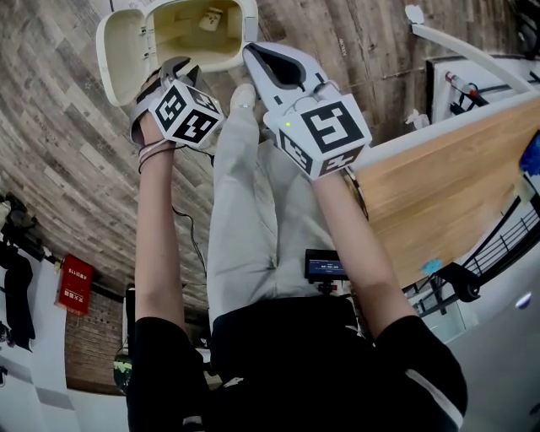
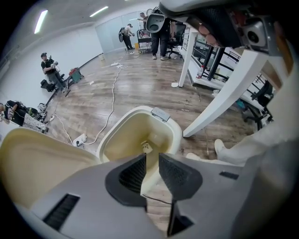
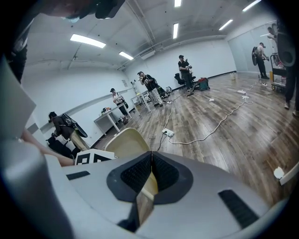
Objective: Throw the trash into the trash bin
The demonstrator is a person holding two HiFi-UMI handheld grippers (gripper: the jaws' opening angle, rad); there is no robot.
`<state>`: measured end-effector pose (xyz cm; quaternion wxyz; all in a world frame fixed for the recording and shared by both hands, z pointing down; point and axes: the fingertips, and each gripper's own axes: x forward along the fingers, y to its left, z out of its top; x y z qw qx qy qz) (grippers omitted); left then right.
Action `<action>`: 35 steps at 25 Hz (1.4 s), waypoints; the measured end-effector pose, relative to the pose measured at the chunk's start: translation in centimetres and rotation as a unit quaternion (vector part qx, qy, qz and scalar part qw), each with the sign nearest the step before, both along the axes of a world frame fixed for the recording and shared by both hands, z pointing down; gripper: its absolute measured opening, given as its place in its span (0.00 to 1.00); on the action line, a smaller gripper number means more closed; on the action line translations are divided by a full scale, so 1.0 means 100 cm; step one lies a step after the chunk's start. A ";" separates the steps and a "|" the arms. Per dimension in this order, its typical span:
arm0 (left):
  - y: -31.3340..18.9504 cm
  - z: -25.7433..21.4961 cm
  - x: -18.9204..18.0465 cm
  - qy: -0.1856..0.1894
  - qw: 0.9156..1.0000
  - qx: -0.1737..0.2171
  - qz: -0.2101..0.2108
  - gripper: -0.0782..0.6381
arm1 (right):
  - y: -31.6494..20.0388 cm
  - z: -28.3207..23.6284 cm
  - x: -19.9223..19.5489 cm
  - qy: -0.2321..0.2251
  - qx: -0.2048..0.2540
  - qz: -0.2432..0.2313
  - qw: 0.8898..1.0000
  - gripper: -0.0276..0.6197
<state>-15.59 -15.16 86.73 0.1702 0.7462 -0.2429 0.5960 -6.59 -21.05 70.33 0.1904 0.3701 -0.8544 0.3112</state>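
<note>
Head view: bin (image 1: 250, 25) at 12 o'clock, lid (image 1: 118, 52) flipped open at its 9 o'clock side. Trash (image 1: 211, 18), a small pale scrap, is lying on the bin floor and nothing is touching it.

Left gripper (image 1: 175, 71) is at the bin's 7 o'clock corner, between lid and opening, pointing steeply down. In the left gripper view its jaws stand a narrow gap apart with nothing between them. The bin rim (image 2: 174, 131) and the trash (image 2: 146, 147) show just past the tips at 12 o'clock, and the lid (image 2: 32, 161) is at 9 o'clock.

Right gripper (image 1: 256, 57) is at the bin's 5 o'clock corner, just beside the rim. In the right gripper view its jaws are closed tip to tip and hold nothing. The lid (image 3: 122, 141) shows at 11 o'clock of the tips.

Table (image 1: 456, 181) is at 3 o'clock in the head view, well apart from the bin. Shoe (image 1: 243, 94) is on the floor between the grippers, at the bin's 6 o'clock. Cable (image 2: 112, 93) runs across the floor at 11 o'clock in the left gripper view.
</note>
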 end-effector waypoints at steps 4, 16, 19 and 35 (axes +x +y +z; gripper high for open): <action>0.002 -0.032 0.002 0.015 1.000 0.007 -0.012 0.19 | 0.008 -0.039 -0.005 -0.003 0.013 -0.015 1.000 0.04; 0.032 -0.242 -0.013 0.112 0.985 0.103 -0.080 0.12 | 0.045 -0.235 0.011 -0.019 0.100 0.013 0.995 0.04; 0.045 -0.294 -0.010 0.131 0.977 0.151 -0.077 0.12 | 0.064 -0.281 0.028 -0.015 0.138 0.020 0.990 0.04; 0.070 -0.589 0.117 0.396 0.869 0.297 -0.006 0.12 | 0.133 -0.473 0.097 -0.035 0.364 0.052 0.929 0.04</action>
